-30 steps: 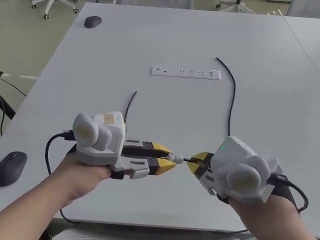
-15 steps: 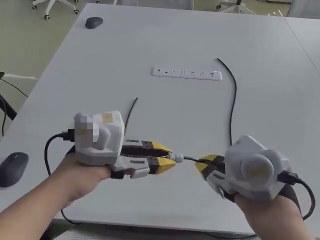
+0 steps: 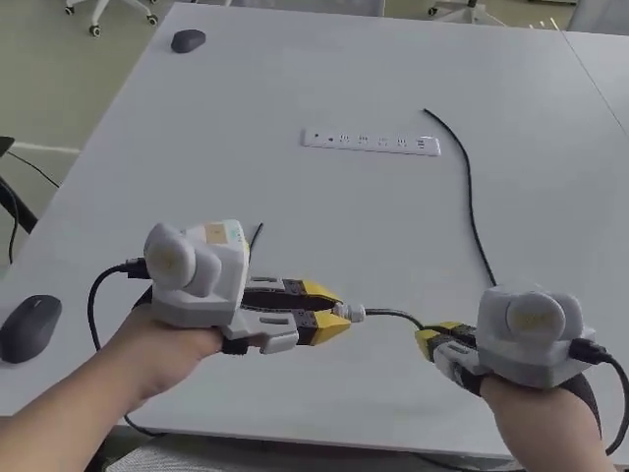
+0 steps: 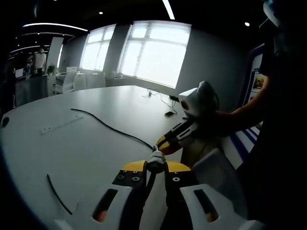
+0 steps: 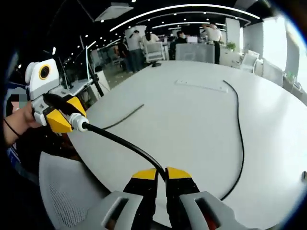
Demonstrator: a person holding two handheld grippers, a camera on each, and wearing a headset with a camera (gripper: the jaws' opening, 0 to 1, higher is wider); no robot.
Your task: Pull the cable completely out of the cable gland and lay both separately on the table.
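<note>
At left, clamps the white cable gland (image 3: 354, 314) between the closed tips of the left gripper (image 3: 340, 321), above the near edge of the table (image 3: 295, 79). Further right, pinches the black cable (image 3: 393, 316) in the right gripper (image 3: 430, 340), jaws closed on it, with a short span running back into the gland.

This is an open-plan office. A broad pale surface (image 3: 295, 88) carries a power strip (image 3: 371, 143), a computer mouse (image 3: 188, 40) and a second mouse (image 3: 29, 327), with castor chair bases (image 3: 94, 28) on the floor beyond. Ceiling strip lights (image 5: 192, 9), tall windows (image 4: 153, 52) and people (image 5: 136, 45) standing among desks fill the background.
</note>
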